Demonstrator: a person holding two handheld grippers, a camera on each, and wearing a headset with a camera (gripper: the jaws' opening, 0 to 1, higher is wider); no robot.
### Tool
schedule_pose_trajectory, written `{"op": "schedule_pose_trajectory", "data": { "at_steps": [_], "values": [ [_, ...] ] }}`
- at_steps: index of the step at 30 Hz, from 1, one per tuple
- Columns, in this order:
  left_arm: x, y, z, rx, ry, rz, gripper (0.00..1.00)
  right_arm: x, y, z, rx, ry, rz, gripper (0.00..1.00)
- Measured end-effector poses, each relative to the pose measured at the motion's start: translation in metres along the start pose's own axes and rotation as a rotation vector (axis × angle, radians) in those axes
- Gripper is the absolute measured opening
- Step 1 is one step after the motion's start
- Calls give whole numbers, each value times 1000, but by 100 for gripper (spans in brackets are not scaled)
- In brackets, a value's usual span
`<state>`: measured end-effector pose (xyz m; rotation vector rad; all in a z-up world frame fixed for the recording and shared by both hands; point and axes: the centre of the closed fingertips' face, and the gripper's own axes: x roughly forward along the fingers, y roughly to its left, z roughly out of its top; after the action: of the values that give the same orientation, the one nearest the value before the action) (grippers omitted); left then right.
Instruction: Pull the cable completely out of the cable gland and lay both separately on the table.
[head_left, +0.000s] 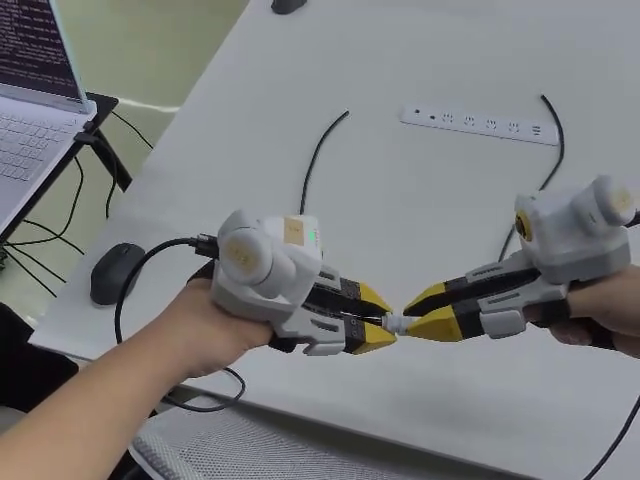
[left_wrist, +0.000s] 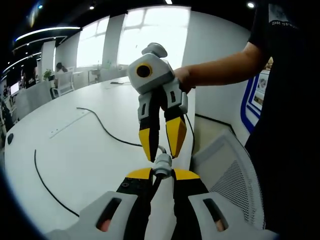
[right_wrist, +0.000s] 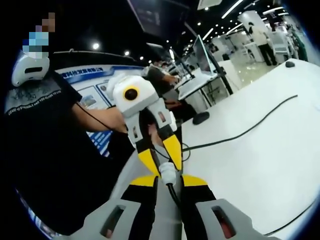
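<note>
A small white cable gland (head_left: 397, 323) hangs in the air over the table's near edge, between the two gripper tips that meet nose to nose. My left gripper (head_left: 386, 322) comes in from the left and is shut on the cable gland (left_wrist: 162, 166). A black cable (left_wrist: 155, 186) runs back between its jaws. My right gripper (head_left: 412, 318) comes in from the right, its tips just touching the gland (right_wrist: 168, 173), and is shut on the cable (right_wrist: 173, 194). How much cable sits inside the gland is hidden.
On the white table (head_left: 420, 200) lie a power strip (head_left: 478, 123), a loose black cable (head_left: 318, 160) and another cable (head_left: 552, 150). A mouse (head_left: 115, 272) and a laptop (head_left: 30, 110) are at the left. A mesh chair (head_left: 230, 450) stands below the near edge.
</note>
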<state>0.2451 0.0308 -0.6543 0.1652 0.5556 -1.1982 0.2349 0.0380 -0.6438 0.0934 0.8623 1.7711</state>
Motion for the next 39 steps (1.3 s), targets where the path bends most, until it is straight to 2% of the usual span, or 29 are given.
{"op": "schedule_pose_trajectory", "data": {
  "at_steps": [7,11,14,15,19,20,21,28,30,33,39],
  "values": [
    [1,-1,1,-1,-2,-1,15,0,0,-2,14,8,7,8],
    [0,0,-2,-9,-1,-3,15,1,1,-3,-39,17,-14,8],
    [-1,2,-2,-20,-7,-2,15,1,1,-2,-169,45,-60,8],
    [-1,2,-3,-27,-8,-6,15,1,1,-2,-241,67,-84,7],
    [0,0,-5,-38,-7,-11,15,4,3,-6,-433,134,-154,7],
    [0,0,-6,-39,-7,-10,15,5,3,-7,-503,155,-182,7],
    [0,0,-6,-39,-7,-10,15,5,3,-7,-522,161,-191,7],
    [-4,-2,-7,-119,-30,-13,15,9,3,-11,-838,259,-352,7],
    [-4,-3,-8,-127,-28,-14,15,10,3,-12,-881,274,-382,8],
    [-3,-4,-9,-131,-25,-12,15,11,2,-14,-895,281,-392,8],
    [-1,-6,-7,-106,-4,-7,15,9,0,-14,-868,275,-401,8]
  ]
}}
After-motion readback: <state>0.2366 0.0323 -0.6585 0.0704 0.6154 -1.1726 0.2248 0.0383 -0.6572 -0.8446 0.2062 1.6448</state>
